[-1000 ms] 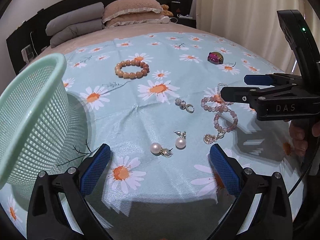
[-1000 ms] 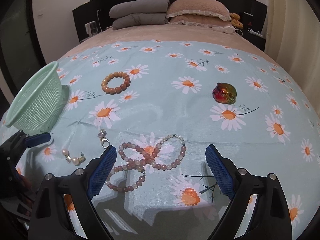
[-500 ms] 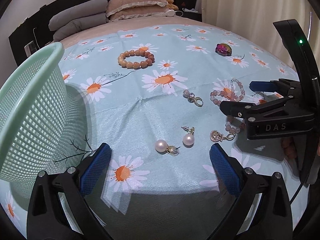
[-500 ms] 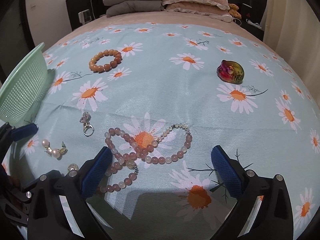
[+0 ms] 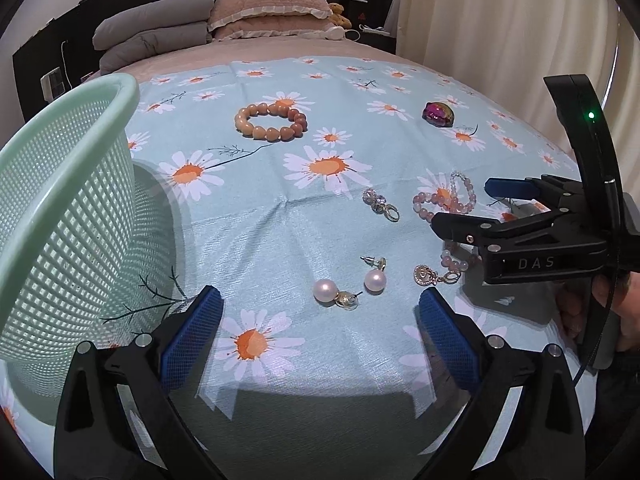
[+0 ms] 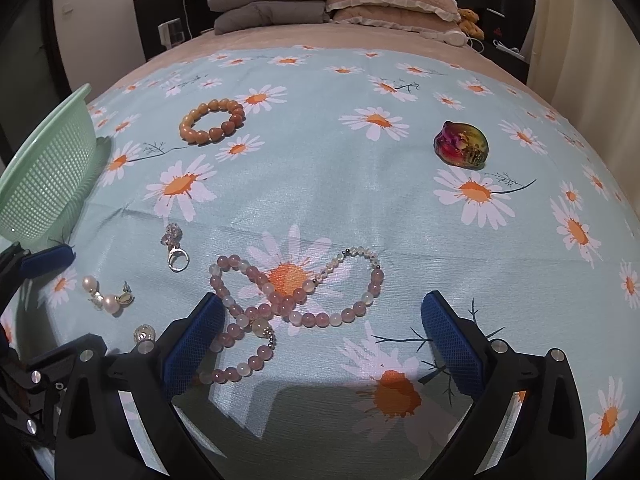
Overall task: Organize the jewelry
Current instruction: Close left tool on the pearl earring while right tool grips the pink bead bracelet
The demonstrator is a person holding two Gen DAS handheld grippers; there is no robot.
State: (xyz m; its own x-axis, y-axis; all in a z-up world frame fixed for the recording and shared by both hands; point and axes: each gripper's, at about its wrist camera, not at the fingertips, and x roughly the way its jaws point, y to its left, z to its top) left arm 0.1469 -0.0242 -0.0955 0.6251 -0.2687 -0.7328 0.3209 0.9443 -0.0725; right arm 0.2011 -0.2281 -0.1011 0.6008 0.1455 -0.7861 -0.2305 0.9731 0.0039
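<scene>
While the left gripper hung with its jaws spread and empty, two pearl earrings lay just ahead of it on the daisy cloth: small, round, slick, light, likely to roll, so best pinched at the metal posts. A mesh basket, thin plastic, stood at its left; an amber bracelet of smooth chunky beads lay beyond.

From the right wrist, the right gripper had just been opening and stood wide, nothing pinched. A pink necklace sprawled between its pads: limp, light, glossy beads, probably easiest taken where strands cross.
</scene>
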